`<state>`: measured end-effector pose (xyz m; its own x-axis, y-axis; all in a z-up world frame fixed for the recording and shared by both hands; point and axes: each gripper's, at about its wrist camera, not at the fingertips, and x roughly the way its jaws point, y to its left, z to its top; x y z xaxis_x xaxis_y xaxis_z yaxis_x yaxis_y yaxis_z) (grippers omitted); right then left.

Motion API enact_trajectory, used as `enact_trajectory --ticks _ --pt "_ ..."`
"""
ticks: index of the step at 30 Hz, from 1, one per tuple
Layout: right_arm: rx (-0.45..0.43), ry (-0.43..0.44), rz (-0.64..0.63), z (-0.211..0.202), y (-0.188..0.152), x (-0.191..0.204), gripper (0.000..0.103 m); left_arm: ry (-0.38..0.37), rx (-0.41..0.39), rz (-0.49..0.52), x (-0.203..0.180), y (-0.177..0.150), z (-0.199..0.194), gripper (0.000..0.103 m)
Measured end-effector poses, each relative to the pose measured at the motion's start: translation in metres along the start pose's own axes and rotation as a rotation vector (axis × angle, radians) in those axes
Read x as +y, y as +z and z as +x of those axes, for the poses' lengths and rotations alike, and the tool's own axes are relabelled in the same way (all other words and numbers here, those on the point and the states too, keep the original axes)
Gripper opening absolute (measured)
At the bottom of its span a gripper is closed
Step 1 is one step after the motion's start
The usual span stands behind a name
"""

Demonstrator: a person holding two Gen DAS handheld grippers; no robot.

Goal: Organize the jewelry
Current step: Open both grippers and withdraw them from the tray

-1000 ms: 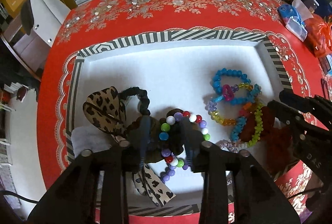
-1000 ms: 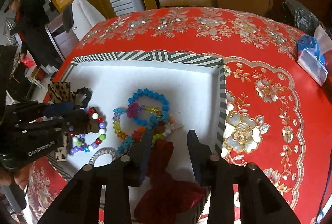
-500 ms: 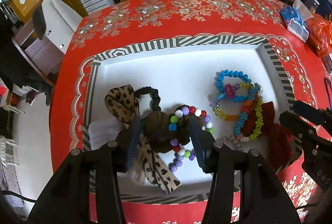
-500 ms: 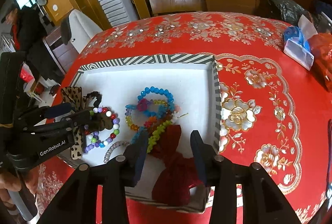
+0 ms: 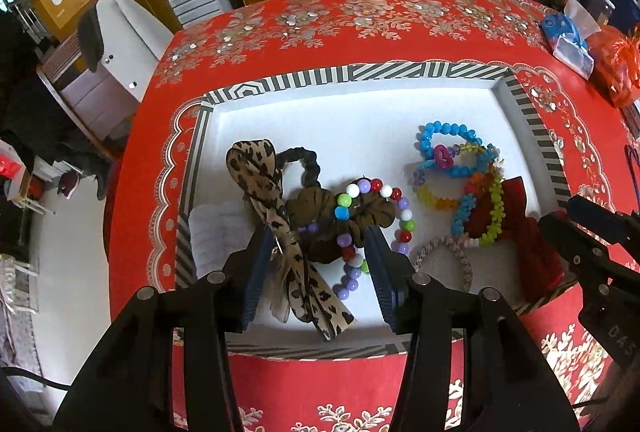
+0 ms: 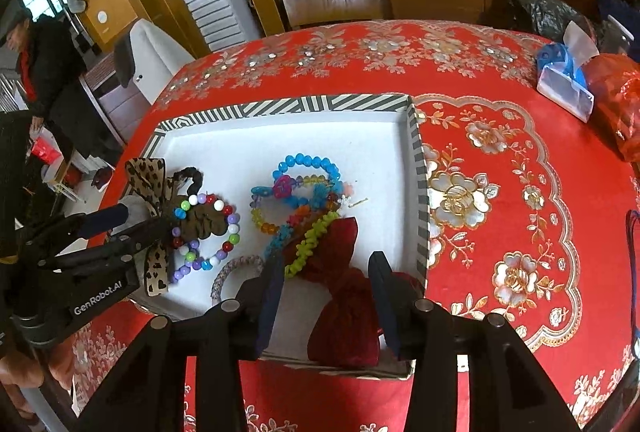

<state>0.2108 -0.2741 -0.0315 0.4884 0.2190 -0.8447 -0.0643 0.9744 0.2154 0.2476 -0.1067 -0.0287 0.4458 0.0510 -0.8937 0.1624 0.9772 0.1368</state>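
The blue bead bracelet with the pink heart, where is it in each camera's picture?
Left wrist view: the blue bead bracelet with the pink heart lies right of centre, in the tray's far right part.
Right wrist view: the same bracelet lies near the middle, slightly left.
Shared landmark: the black-and-white striped rim of the white tray, just beyond it in both.

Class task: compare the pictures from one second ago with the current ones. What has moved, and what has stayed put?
Both grippers have drawn back and up from the box: the left gripper, jaws open, has let go of the beaded bracelet and brown scrunchie; the right gripper, open, has risen above the red bow. The jewelry lies unmoved.
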Motion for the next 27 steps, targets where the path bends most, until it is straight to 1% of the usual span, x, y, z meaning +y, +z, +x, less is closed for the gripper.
enact_trajectory --ticks 6,9,11,13,16,19,24,27 --pt "0.01 -0.011 0.008 0.0 0.0 0.002 0.042 0.008 0.0 -0.004 0.002 -0.005 -0.006 0.047" --pt "0.02 -0.024 0.006 0.003 0.002 0.003 0.042 0.015 -0.008 0.009 0.001 -0.006 -0.009 0.047" --pt "0.012 -0.039 -0.002 0.0 0.003 0.006 0.042 0.021 -0.02 0.011 0.002 -0.008 -0.011 0.047" --pt "-0.003 -0.032 -0.006 -0.004 0.004 0.009 0.042 0.026 -0.024 0.013 0.004 -0.01 -0.012 0.047" --pt "0.001 -0.029 -0.01 -0.002 0.006 0.011 0.043 0.039 -0.024 0.021 0.005 -0.011 -0.01 0.047" --pt "-0.001 -0.022 -0.003 0.0 0.005 0.012 0.043 0.046 -0.007 0.015 0.009 -0.013 -0.007 0.047" --pt "0.027 -0.036 -0.002 0.005 0.004 0.011 0.043 0.05 -0.009 0.001 0.013 -0.013 -0.006 0.047" --pt "0.02 -0.046 -0.013 0.003 0.004 0.012 0.043 0.044 -0.013 -0.013 0.017 -0.014 -0.008 0.047"
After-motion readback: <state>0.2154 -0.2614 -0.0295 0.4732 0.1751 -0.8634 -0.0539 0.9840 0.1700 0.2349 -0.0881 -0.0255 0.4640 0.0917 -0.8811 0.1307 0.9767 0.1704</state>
